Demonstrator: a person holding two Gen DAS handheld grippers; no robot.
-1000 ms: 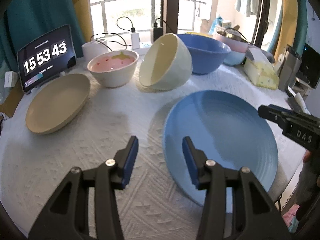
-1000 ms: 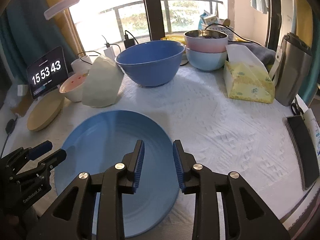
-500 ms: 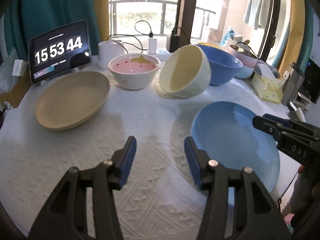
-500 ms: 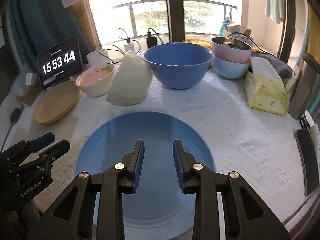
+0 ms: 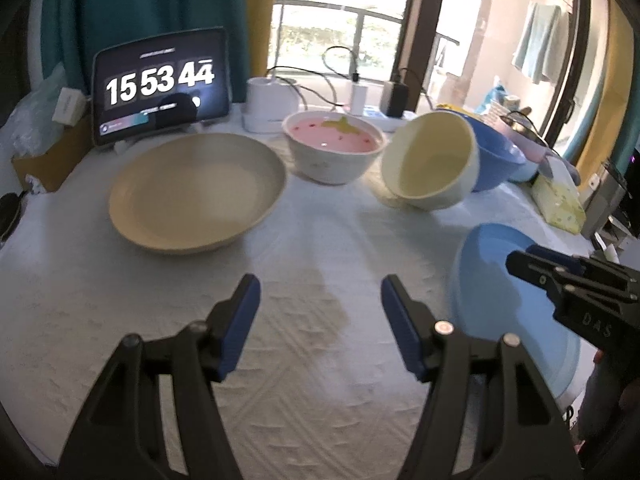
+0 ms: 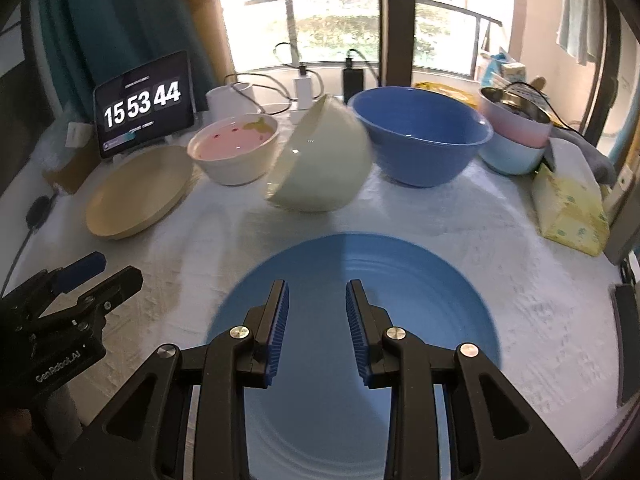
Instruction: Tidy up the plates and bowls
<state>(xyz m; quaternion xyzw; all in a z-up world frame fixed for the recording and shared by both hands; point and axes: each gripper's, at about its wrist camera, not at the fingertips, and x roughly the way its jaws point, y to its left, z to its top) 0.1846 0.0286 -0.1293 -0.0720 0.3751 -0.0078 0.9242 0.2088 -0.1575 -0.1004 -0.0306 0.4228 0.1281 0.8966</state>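
A blue plate (image 6: pixel 360 340) lies on the white cloth right under my right gripper (image 6: pixel 316 292), which is open and empty above it. The plate also shows in the left wrist view (image 5: pixel 500 292). My left gripper (image 5: pixel 320 292) is open and empty over bare cloth, facing a beige plate (image 5: pixel 196 192). Behind stand a white bowl with a pink inside (image 5: pixel 332 152), a cream bowl tipped on its side (image 5: pixel 432 164) and a big blue bowl (image 6: pixel 420 136). The right gripper (image 5: pixel 516 260) shows in the left wrist view.
A tablet clock (image 5: pixel 160 84) and a white charger box with cables (image 5: pixel 272 104) stand at the back. A stack of pink and light-blue bowls (image 6: pixel 516 136), a yellow tissue pack (image 6: pixel 572 200) and a dark phone (image 6: pixel 628 340) sit at the right.
My left gripper has swung left, away from the blue plate toward the beige plate, and opened wider. My right gripper has moved to centre over the blue plate and opened a little.
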